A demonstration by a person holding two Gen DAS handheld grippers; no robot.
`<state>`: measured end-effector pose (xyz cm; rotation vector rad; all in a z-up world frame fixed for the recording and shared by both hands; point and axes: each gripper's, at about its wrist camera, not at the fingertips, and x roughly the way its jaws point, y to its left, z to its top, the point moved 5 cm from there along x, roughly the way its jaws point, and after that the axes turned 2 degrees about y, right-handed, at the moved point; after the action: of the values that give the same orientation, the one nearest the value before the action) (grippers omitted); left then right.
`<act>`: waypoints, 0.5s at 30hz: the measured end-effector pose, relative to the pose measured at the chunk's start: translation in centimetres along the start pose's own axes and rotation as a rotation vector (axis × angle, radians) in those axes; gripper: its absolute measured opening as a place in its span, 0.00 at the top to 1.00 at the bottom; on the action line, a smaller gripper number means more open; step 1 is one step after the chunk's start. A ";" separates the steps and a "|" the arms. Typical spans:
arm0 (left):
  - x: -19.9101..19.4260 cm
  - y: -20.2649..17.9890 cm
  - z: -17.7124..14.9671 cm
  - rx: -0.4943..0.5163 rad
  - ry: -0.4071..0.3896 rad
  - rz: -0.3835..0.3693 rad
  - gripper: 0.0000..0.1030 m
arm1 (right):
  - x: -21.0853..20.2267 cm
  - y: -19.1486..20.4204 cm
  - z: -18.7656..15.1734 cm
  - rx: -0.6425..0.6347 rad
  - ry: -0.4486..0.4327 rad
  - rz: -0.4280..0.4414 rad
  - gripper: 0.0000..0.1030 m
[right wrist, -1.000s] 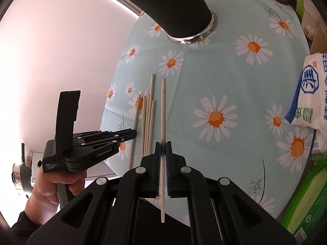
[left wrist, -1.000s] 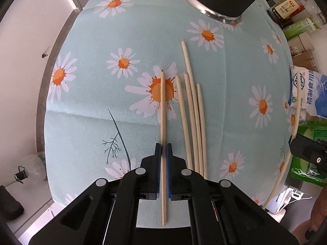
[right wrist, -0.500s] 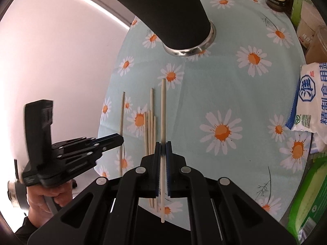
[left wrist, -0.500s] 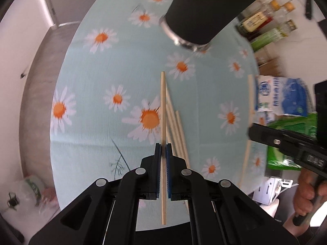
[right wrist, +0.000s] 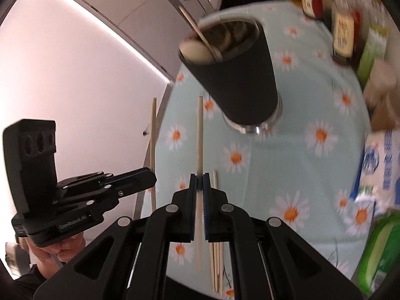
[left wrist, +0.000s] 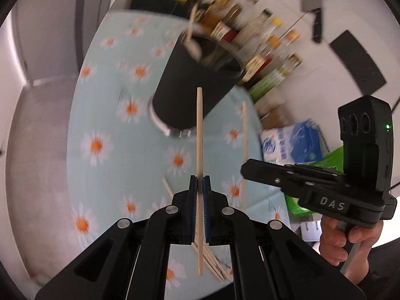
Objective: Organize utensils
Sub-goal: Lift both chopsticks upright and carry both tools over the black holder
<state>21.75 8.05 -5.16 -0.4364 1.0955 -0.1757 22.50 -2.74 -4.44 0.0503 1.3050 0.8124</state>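
Observation:
My left gripper (left wrist: 199,182) is shut on a wooden chopstick (left wrist: 199,135) and holds it in the air above the table, pointing at the black utensil cup (left wrist: 197,85). My right gripper (right wrist: 199,181) is shut on another chopstick (right wrist: 199,137), also raised, left of the cup (right wrist: 237,75). The cup holds a spoon and other utensils. Several loose chopsticks (left wrist: 212,262) lie on the daisy tablecloth; they also show in the right wrist view (right wrist: 217,257). Each gripper shows in the other's view, the right one (left wrist: 246,170) and the left one (right wrist: 150,180).
Bottles (left wrist: 262,40) stand behind the cup. A blue and white bag (left wrist: 292,142) and a green packet (right wrist: 380,247) lie at the table's right edge. A cleaver (left wrist: 312,2) hangs on the wall. The table's left edge (right wrist: 162,115) drops to the floor.
Both grippers have lifted their chopsticks off the table and tilted up toward the cup, whose open top now shows. The loose chopsticks stayed on the cloth.

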 end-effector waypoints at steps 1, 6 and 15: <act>-0.4 -0.2 0.5 0.014 -0.019 -0.002 0.96 | -0.4 0.3 0.8 -0.012 -0.024 -0.005 0.95; -1.9 -1.6 4.0 0.079 -0.101 -0.028 0.96 | -2.9 1.3 4.2 -0.079 -0.148 -0.036 0.94; -4.9 -4.0 10.1 0.147 -0.280 -0.082 0.96 | -5.9 1.6 10.0 -0.114 -0.285 -0.019 0.94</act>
<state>28.74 8.75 4.41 -0.3614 0.7853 -0.2578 30.15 -0.90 4.23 0.0609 0.9883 0.8289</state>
